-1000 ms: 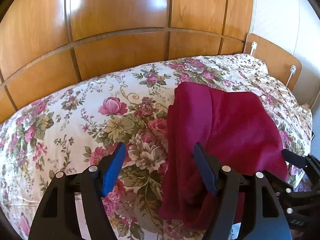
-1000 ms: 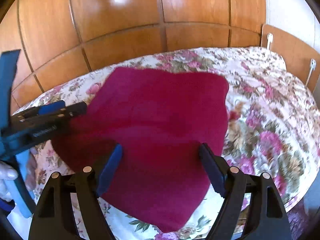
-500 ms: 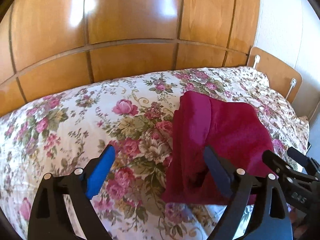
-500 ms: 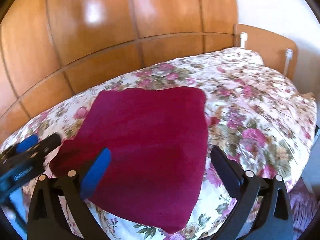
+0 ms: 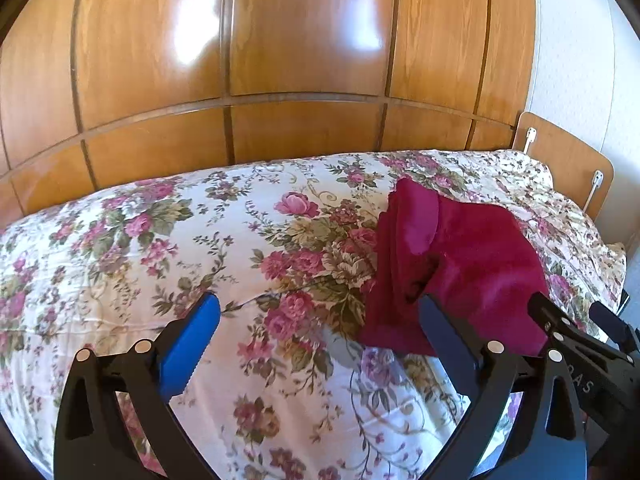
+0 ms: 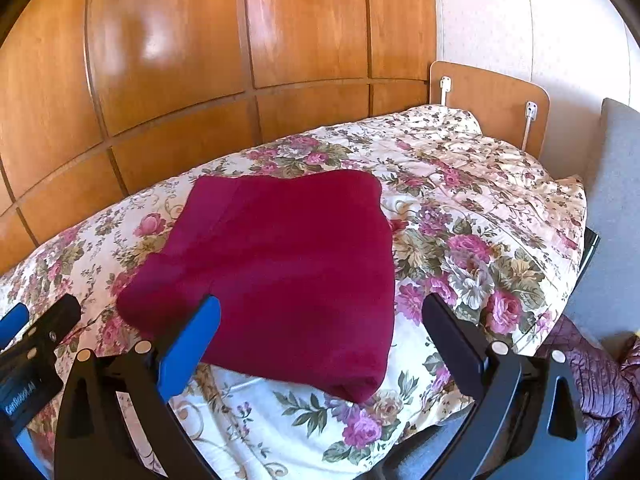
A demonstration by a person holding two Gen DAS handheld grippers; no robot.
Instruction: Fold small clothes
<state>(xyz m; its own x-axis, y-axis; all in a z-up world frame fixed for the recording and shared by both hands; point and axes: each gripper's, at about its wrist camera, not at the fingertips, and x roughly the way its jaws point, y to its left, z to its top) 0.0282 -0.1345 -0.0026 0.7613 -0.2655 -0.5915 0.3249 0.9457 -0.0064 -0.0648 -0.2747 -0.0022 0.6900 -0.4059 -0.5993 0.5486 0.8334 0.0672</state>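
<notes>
Both grippers have backed off the maroon cloth (image 6: 280, 272) since a second ago. Left gripper (image 5: 318, 330): jaws apart, empty, over floral bedspread (image 5: 160, 240). Right gripper (image 6: 320, 330): apart, empty. Cloth lies folded near the bed's front edge.

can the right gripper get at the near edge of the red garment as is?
Probably yes. The right gripper is open and empty, with the folded red garment lying flat on the floral bedspread just ahead of it. Nothing sits between them; the left gripper is off to the side.
</notes>
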